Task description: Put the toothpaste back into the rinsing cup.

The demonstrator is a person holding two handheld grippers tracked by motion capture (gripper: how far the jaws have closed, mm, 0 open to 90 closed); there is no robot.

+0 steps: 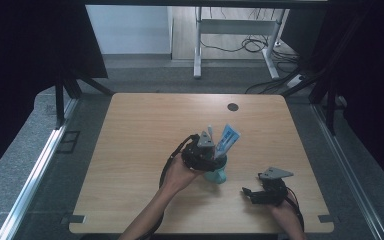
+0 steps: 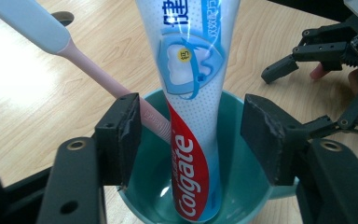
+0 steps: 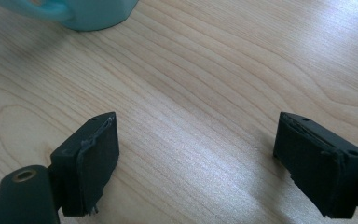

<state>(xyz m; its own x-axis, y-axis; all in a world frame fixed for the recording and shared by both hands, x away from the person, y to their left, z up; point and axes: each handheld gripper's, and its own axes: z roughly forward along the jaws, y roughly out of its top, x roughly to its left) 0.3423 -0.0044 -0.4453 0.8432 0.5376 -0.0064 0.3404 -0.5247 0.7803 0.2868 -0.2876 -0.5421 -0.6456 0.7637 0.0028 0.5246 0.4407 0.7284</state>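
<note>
Left gripper view: left tongs (image 2: 191,140) straddle toothpaste tube (image 2: 191,116), untouched.

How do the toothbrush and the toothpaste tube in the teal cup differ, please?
The toothbrush is slim, pink-handled with a white head, and leans far sideways over the rim; the toothpaste tube is wide, flat, printed blue, white and red, and stands nearly upright. Both rest in the teal cup.

Toothpaste tube (image 2: 193,140) and toothbrush (image 2: 91,70) standing in cup (image 2: 242,154), cup on table (image 1: 130,150) near front edge
</note>
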